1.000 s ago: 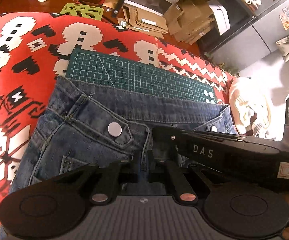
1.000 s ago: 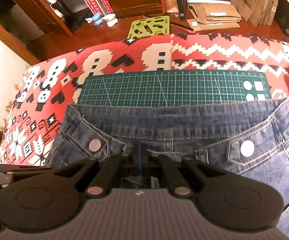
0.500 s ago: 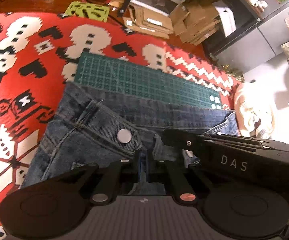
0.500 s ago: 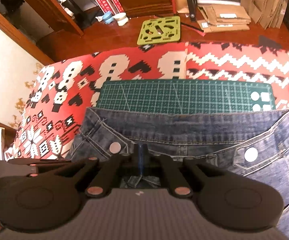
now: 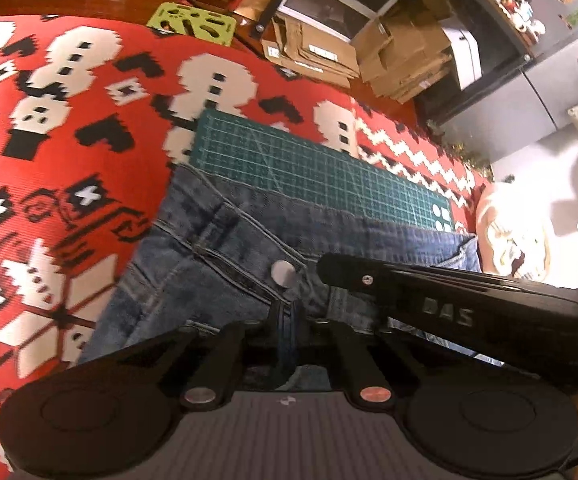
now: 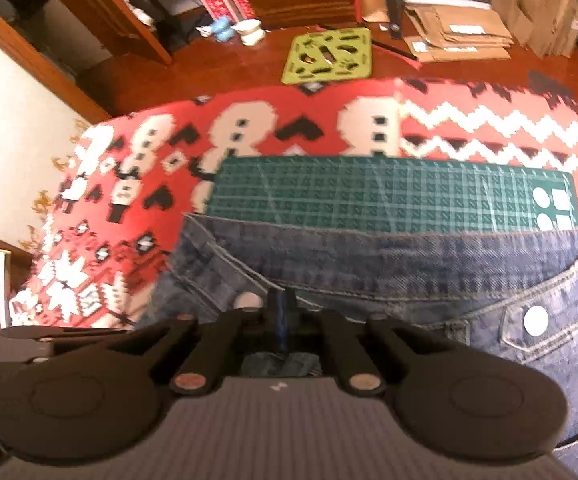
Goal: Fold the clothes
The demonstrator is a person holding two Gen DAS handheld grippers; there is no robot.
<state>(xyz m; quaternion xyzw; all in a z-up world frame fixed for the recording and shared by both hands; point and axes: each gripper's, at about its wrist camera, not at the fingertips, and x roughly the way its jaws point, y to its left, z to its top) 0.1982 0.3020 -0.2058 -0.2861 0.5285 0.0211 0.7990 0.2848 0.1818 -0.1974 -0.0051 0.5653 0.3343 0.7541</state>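
Left wrist: both tools [image 5: 287,316] [image 6: 281,312] clenched on jeans [image 5: 225,256] waistband (denim directly ahead).

At my six o'clock, faded denim jeans [image 6: 389,264] with pale stitching and a dull metal snap [image 6: 536,320]. Both of my grippers [image 5: 287,316] [image 6: 283,312] look like matt black plastic. At twelve, a matt green cutting mat [image 6: 389,196], a woven red cloth [image 5: 69,120], a glossy wooden floor [image 6: 229,64] and cardboard [image 5: 405,52].

red patterned cloth [image 5: 89,128] | green cutting mat [image 5: 313,176] | jeans [image 5: 209,256]
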